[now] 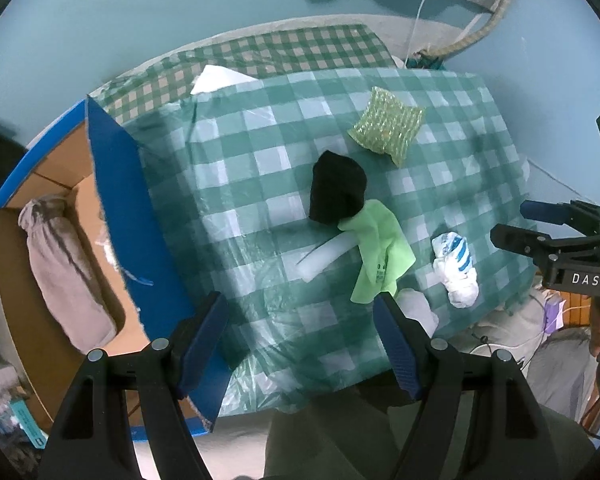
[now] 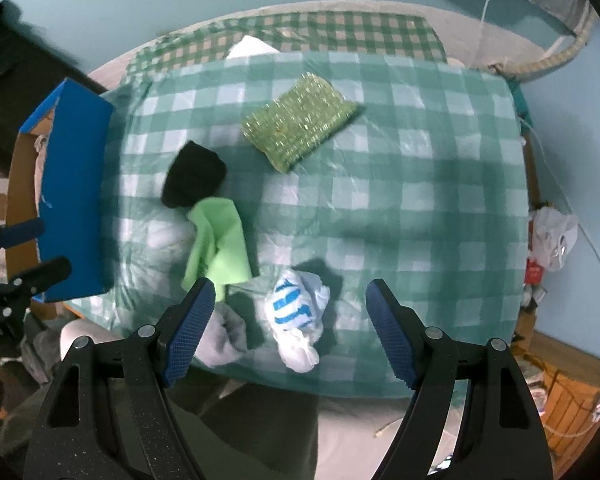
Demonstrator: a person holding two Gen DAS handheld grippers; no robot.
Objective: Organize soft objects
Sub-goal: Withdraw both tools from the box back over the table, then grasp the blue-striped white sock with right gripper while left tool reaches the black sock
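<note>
So the checked table cover [image 2: 420, 184] fills most of the right wrist view, with its whole right half bare. At the left edge of the frame sits the blue cardboard box [image 1: 140, 240], with a grey cloth bundle [image 1: 64, 272] inside. Center-top is the glittery green pad [image 2: 300, 128], lying apart from the rest. The black cloth [image 2: 194, 180] touches the lime cloth [image 2: 220, 248] below it. The white-and-blue bundle [image 2: 296, 320] sits near the table's front edge. Left gripper [image 1: 300, 340] and right gripper [image 2: 288, 332] both hang spread wide, pinching nothing.
</note>
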